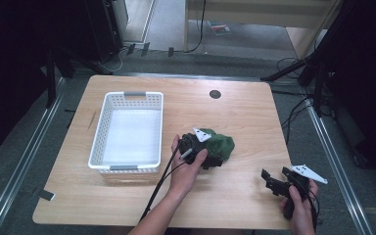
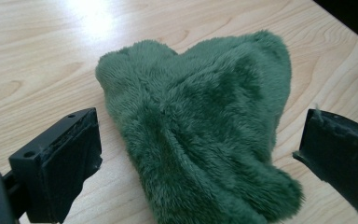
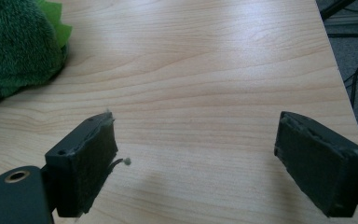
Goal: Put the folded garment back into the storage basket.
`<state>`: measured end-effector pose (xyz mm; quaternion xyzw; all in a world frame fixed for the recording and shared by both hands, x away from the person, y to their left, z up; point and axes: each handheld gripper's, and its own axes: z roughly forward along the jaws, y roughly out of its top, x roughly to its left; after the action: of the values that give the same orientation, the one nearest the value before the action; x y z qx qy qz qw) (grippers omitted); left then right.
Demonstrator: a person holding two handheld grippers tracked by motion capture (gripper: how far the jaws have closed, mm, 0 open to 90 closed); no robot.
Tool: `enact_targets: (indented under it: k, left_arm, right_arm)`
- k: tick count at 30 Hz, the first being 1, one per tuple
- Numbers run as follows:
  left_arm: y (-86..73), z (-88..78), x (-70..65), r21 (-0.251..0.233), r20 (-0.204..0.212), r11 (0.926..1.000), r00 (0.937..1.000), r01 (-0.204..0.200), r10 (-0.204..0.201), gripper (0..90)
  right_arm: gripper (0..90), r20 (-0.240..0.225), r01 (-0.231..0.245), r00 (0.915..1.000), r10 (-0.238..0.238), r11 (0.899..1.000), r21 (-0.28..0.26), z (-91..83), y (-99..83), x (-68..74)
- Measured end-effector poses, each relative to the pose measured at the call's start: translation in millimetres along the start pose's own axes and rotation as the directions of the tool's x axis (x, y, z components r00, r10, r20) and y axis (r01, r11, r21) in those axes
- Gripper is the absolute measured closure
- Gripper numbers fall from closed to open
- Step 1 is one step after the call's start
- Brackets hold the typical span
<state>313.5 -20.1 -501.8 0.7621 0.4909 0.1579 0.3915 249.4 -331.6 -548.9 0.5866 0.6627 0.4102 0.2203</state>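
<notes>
Here, I count one green plush toy [image 2: 200, 140], one white basket [image 1: 127, 132] and my two claws on the wooden table [image 1: 245, 112]. The toy is soft, long-piled fur, lumpy and rounded, lying on the table right of the basket. My left claw [image 2: 200, 154] gapes wide, its black padded jaws either side of the fur, not pressing it. My right claw [image 3: 196, 158] stands released above bare wood near the table's right front corner. The basket is rectangular perforated plastic with grey handles.
</notes>
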Motion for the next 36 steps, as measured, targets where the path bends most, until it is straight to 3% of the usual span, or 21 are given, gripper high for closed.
enact_targets:
  k: [17, 21, 30, 32, 33, 36]
  left_arm:
    - [-9.4, 29.3, -4.0, 0.062, -0.027, 0.9979, 0.9995, -0.016, 0.017, 0.0]
    - [-10.4, 35.0, -7.8, 0.104, -0.044, 0.9940, 0.9983, -0.033, 0.038, 0.1]
    - [-10.6, 35.0, -8.1, 0.117, -0.075, 0.9924, 0.9960, -0.038, 0.047, 17.8]
    - [-10.4, 34.1, -7.8, 0.111, -0.074, 0.9931, 0.9963, -0.036, 0.044, 20.5]
    - [-10.0, 32.6, -7.4, 0.099, -0.071, 0.9945, 0.9967, -0.033, 0.040, 27.0]
    - [-8.5, 28.9, -5.8, 0.085, -0.051, 0.9956, 0.9978, -0.038, 0.042, 34.3]
  right_arm:
    - [13.1, -0.002, -0.002, 1.0000, 0.002, 1.000, -0.001, 0.1, 0.1, -0.2]
    - [13.1, -0.002, -0.002, 1.0000, 0.002, 1.000, 0.000, 0.1, 0.1, -0.1]
    - [13.1, -0.001, -0.002, 1.0000, 0.002, 1.000, 0.001, 0.0, 0.1, 0.0]
    - [13.1, -0.001, -0.002, 1.0000, 0.002, 1.000, 0.001, 0.0, 0.1, 0.0]
    - [13.1, -0.001, -0.002, 1.0000, 0.002, 1.000, 0.001, 0.0, 0.1, 0.1]
    - [13.1, -0.001, -0.002, 1.0000, 0.002, 1.000, 0.001, 0.0, 0.1, 0.1]
